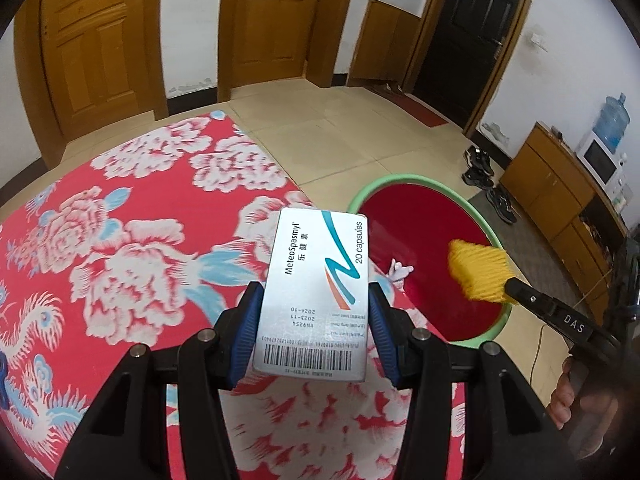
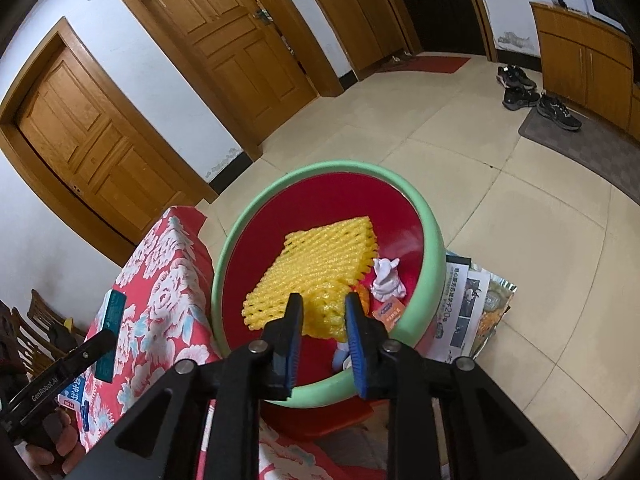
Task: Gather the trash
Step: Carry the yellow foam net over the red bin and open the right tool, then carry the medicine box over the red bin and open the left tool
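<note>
Black plastic left claw point(image 1: 312, 330), ribbed blue pads, silver screws, right claw point(image 2: 323, 322) alike, white lettering

Your left gripper point(image 1: 316, 320) hides the lower side edges of the medicine box point(image 1: 316, 296), whose small print is unreadable. The yellow foam net point(image 2: 320, 276) covers part of the basin point(image 2: 432, 248) floor. Your hand point(image 1: 568, 396) is cut off by the picture's edge.

The box point(image 1: 316, 292) reads "MeteoSpasmyl, 20 capsules"; right gripper point(image 1: 500, 284) "DAS", left gripper point(image 2: 106, 338) "GenRobot.AI".
</note>
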